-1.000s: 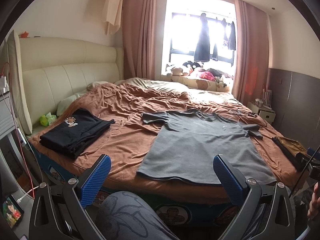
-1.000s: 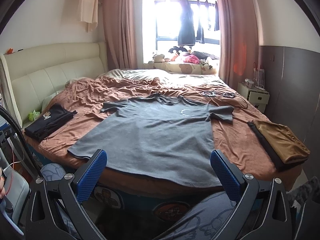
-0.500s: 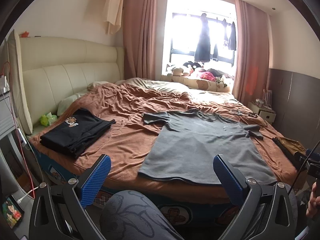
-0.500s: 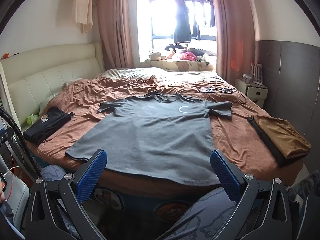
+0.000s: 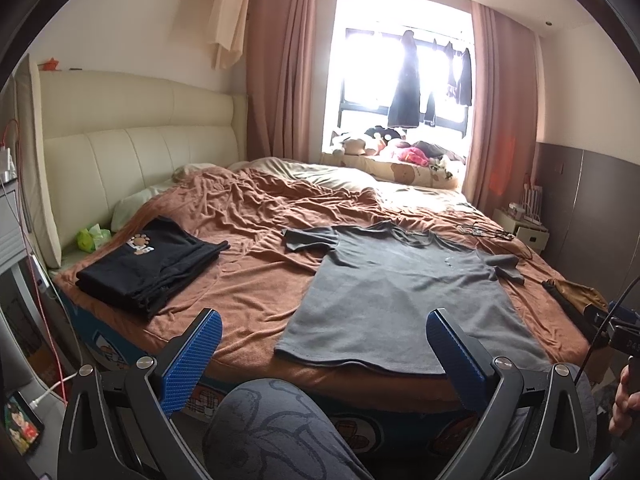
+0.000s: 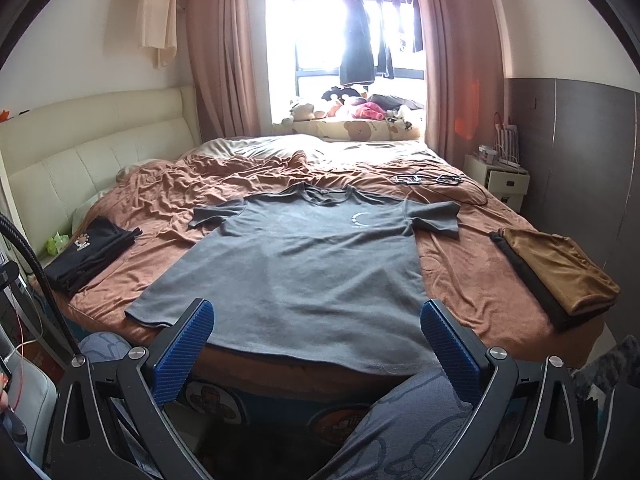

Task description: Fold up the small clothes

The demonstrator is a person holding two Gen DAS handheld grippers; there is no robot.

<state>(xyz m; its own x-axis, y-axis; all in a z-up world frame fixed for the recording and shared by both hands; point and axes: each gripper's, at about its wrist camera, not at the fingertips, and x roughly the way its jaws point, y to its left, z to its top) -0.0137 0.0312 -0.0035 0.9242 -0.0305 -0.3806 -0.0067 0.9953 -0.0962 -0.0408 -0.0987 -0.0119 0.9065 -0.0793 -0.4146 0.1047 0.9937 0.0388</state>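
Grey cotton T-shirt flat, unfolded at 12 o'clock; left gripper, right gripper agape, empty; black stack at 10 seemingly folded.

No readable words or brand names on the clothes. Only partial text: white characters, roughly "D4", on the small black device at the right edge of the left wrist view, rest cut off. Folded black garment carries a paw-shaped print with tiny white lettering under it, too small to read. Spread grey T-shirt has a pale crescent ring logo on the chest, no letters. Bed base shows round cartoon stickers, text illegible.
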